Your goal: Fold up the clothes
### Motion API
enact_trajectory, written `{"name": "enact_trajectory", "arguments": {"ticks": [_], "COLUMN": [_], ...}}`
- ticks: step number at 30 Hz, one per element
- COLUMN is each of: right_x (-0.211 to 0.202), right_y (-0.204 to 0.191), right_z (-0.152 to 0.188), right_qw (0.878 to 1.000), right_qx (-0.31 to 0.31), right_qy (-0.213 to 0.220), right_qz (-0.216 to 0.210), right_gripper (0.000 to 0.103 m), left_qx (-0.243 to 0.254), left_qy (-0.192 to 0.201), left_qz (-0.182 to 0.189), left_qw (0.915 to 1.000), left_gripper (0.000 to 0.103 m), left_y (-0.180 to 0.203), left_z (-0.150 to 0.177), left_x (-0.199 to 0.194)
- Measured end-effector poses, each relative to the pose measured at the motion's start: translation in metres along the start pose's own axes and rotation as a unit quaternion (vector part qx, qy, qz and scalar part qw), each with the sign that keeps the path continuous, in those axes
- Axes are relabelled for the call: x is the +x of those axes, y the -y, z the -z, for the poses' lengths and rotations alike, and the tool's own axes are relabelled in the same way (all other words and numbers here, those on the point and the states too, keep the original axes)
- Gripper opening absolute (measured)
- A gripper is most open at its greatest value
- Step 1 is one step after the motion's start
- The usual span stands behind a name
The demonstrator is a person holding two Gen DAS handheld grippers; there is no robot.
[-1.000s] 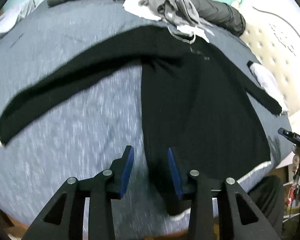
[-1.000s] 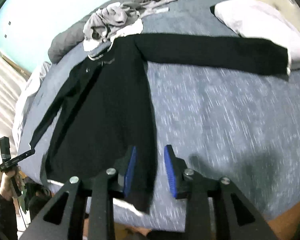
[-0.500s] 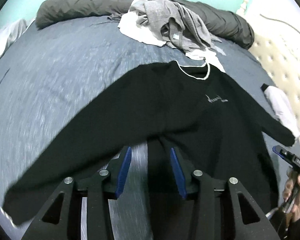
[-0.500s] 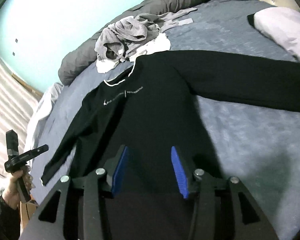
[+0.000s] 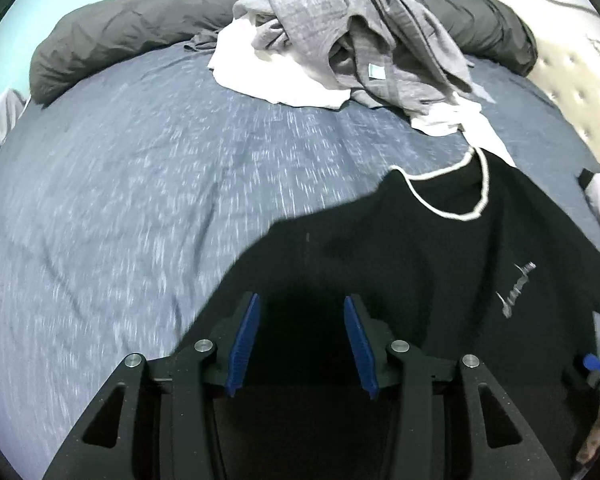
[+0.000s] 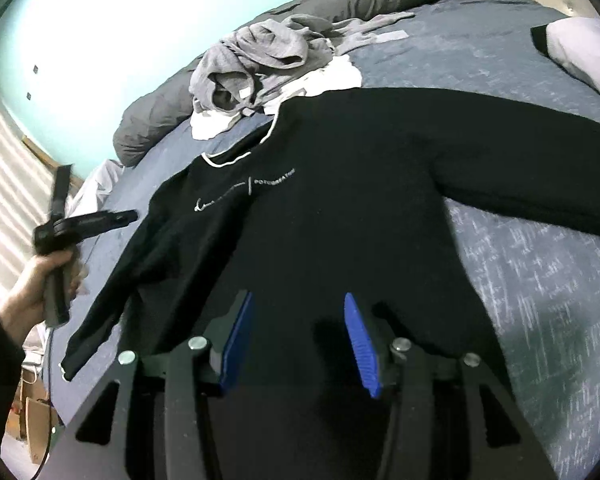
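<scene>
Black sweatshirt [image 6: 340, 208] is spread flat on the bed [image 5: 140, 200]; left gripper [image 5: 299, 340] and right gripper [image 6: 298, 344] both open above it, jaws just widened, nothing between them.

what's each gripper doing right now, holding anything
Left gripper: open, jaws just widened, nothing gripped, over the black sweater.
Right gripper: open, jaws just widened, nothing gripped, over the same sweater.

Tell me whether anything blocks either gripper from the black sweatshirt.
Nothing visible does. The left gripper and right gripper hang open directly over the black sweatshirt; the grey clothes pile lies beyond its collar.
</scene>
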State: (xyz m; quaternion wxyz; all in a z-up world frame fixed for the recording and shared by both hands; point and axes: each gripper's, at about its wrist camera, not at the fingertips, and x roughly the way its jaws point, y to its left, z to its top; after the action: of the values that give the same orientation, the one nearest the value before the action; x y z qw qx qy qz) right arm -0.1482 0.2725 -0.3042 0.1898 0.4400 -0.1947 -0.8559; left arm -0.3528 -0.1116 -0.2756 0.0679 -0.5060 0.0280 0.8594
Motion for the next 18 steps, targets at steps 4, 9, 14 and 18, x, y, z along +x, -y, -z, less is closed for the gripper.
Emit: {"name": "enact_trajectory", "arguments": {"ticks": [4, 9, 14, 18], "right_x": [0.007, 0.014, 0.015, 0.015], "right_y": [-0.004, 0.002, 0.006, 0.007], "right_z": [-0.007, -0.01, -0.012, -0.011], "right_qw": [1.0, 1.0, 1.0, 1.0], "right_qx": [-0.023, -0.02, -0.012, -0.013], "right_qy": [-0.004, -0.007, -0.002, 0.0], "right_qz": [0.0, 0.004, 0.001, 0.0], "right_gripper": [0.048, 0.048, 0.048, 0.048], "left_qx": [0.011, 0.023, 0.03, -0.005], "left_qy": [-0.005, -0.02, -0.011, 0.016], "left_qz": [-0.014, -0.014, -0.018, -0.028], "left_qw": [0.9998, 0.9994, 0.9993, 0.9995], "left_gripper": [0.048, 0.039, 0.014, 0.013], "left_y": [0.001, 0.003, 0.006, -0.011], "left_z": [-0.017, -0.025, -0.028, -0.044], "left_x": [0.022, 0.041, 0.038, 0.023]}}
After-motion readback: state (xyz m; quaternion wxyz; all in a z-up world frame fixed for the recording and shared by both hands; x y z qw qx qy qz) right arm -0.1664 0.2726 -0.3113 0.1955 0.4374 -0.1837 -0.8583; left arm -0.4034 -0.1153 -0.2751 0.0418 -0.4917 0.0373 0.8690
